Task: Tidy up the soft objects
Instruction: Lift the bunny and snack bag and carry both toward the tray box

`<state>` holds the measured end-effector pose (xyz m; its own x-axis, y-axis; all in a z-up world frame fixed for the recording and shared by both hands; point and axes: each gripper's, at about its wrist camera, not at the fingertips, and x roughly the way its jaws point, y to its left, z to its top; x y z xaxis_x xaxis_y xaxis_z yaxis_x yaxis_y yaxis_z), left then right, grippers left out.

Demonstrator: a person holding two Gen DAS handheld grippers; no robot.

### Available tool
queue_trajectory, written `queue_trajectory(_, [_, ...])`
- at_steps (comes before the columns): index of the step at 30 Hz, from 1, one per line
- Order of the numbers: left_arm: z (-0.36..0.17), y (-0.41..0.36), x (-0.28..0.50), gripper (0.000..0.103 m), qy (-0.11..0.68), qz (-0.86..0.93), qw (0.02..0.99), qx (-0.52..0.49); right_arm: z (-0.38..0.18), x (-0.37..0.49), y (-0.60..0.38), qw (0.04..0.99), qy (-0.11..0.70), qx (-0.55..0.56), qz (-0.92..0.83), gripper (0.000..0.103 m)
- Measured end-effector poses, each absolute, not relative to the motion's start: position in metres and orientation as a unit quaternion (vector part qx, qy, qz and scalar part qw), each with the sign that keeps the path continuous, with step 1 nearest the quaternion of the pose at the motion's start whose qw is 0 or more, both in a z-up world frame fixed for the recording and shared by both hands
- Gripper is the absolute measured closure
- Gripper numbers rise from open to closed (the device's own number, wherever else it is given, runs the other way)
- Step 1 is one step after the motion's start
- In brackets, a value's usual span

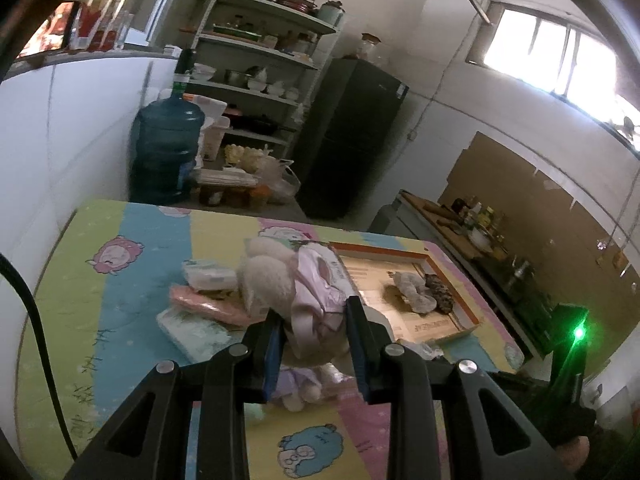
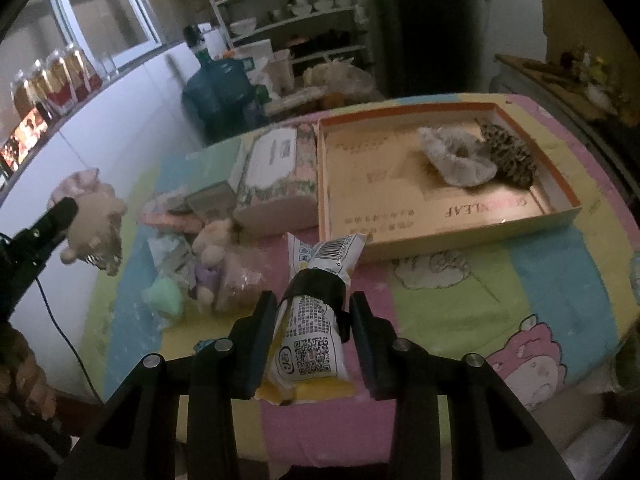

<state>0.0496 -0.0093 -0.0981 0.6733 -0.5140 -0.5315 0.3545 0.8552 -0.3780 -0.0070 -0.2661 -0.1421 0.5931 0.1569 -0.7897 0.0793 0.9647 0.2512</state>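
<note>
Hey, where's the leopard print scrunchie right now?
Inside the cardboard box, in its far right corner, touching the fluffy white scrunchie on its left.

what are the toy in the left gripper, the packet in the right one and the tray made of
Toy: plush, fuzzy cream pile with a pink fabric dress. Packet: thin plastic film by its crinkled, faintly glossy printed skin, probably with a dark band around it. Tray: cardboard, judging by the matte tan base and thin folded walls.

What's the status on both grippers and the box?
Left gripper shut on plush toy, lifted off table. Right gripper around white packet. Open box holds two scrunchies; path to it looks clear.
</note>
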Motion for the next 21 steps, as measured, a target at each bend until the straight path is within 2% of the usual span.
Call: queue_trajectory(21, [-0.089,-0.114,0.064,0.073,0.343,-0.304,0.883,-0.096,-0.099,-0.014,-0.347,0.905,0.394,0.161,-0.018,0.064])
